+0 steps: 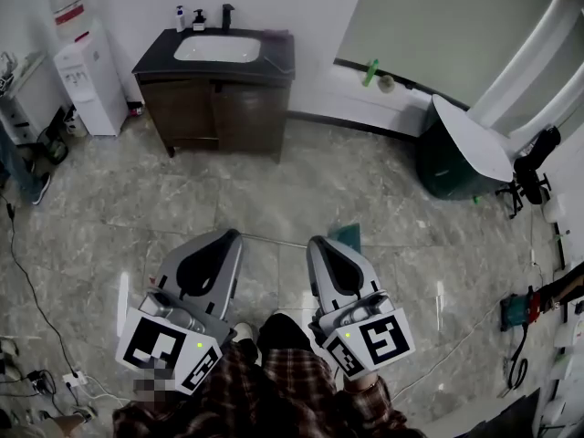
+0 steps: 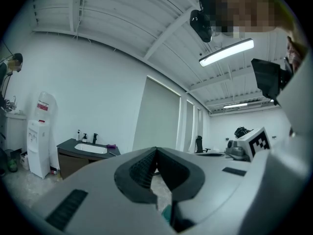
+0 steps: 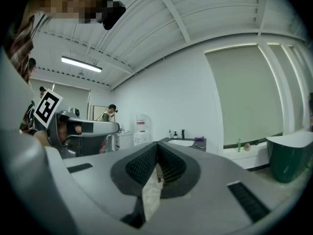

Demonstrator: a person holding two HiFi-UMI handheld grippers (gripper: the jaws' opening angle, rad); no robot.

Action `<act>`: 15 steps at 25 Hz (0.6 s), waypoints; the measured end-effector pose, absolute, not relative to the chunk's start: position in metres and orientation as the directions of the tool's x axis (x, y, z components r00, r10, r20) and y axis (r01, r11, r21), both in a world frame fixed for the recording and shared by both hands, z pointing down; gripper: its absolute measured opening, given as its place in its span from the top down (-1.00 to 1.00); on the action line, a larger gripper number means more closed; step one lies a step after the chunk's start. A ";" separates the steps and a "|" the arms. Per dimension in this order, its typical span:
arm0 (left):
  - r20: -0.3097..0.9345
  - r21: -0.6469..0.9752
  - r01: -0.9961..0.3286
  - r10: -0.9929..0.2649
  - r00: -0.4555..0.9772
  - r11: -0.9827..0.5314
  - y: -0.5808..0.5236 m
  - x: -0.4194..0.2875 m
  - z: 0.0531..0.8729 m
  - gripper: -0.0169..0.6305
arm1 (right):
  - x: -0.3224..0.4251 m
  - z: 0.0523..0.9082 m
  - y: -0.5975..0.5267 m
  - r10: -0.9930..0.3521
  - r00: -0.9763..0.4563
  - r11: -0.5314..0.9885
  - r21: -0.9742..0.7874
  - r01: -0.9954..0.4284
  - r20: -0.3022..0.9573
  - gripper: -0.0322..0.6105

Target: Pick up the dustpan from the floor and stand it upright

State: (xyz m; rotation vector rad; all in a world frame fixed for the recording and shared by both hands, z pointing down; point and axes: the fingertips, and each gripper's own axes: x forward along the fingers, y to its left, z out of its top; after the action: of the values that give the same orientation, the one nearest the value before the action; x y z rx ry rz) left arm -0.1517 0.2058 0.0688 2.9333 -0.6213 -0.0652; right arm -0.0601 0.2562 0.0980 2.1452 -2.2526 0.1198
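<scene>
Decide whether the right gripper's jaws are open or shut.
Shut. The right gripper shows its ribbed pads meeting at the tip, nothing held between them.

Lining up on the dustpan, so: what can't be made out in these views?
Dustpan: in the head view, the right gripper covers all but a teal corner and the thin handle; how it lies is unclear.
Left gripper view: only a teal sliver shows under the shut jaws of the left gripper.
Right gripper view: the gripper's own body fills the lower frame; no dustpan.

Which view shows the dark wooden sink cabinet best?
The head view: the dark wooden sink cabinet is whole, seen from above. The left gripper view shows it small and partly hidden; the right gripper view shows only its distant top.
</scene>
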 end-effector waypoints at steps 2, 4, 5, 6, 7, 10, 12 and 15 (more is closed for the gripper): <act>-0.005 0.163 -0.417 -0.424 0.906 -0.894 0.186 -0.148 0.073 0.92 | -0.051 0.100 0.238 -0.995 -0.054 0.050 -0.045 -0.998 0.084 0.87; 0.007 0.175 -0.434 -0.440 0.898 -0.884 0.166 -0.142 0.079 0.92 | -0.042 0.105 0.219 -0.993 -0.064 0.059 -0.049 -0.997 0.096 0.87; 0.013 0.179 -0.442 -0.447 0.894 -0.879 0.156 -0.138 0.082 0.92 | -0.037 0.108 0.209 -0.992 -0.070 0.065 -0.051 -0.997 0.102 0.87; 0.017 0.181 -0.450 -0.454 0.891 -0.875 0.146 -0.134 0.085 0.92 | -0.031 0.111 0.198 -0.991 -0.078 0.073 -0.053 -0.996 0.108 0.87; 0.019 0.183 -0.458 -0.463 0.886 -0.870 0.135 -0.129 0.087 0.92 | -0.026 0.114 0.186 -0.990 -0.087 0.082 -0.055 -0.995 0.112 0.87; 0.028 0.185 -0.487 -0.491 0.871 -0.853 0.099 -0.107 0.090 0.92 | -0.005 0.117 0.148 -0.986 -0.122 0.116 -0.056 -0.992 0.118 0.87; 0.034 0.185 -0.501 -0.504 0.863 -0.845 0.076 -0.087 0.090 0.92 | 0.013 0.114 0.123 -0.982 -0.144 0.139 -0.054 -0.989 0.119 0.87; 0.035 0.187 -0.515 -0.518 0.855 -0.837 0.045 -0.054 0.084 0.92 | 0.042 0.108 0.088 -0.976 -0.180 0.174 -0.052 -0.983 0.126 0.87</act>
State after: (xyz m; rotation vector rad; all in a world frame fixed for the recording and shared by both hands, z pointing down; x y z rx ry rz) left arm -0.0540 0.0454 0.0839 2.8410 -0.7989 -0.0244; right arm 0.0420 0.0878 0.1084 1.9701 -2.3583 0.1863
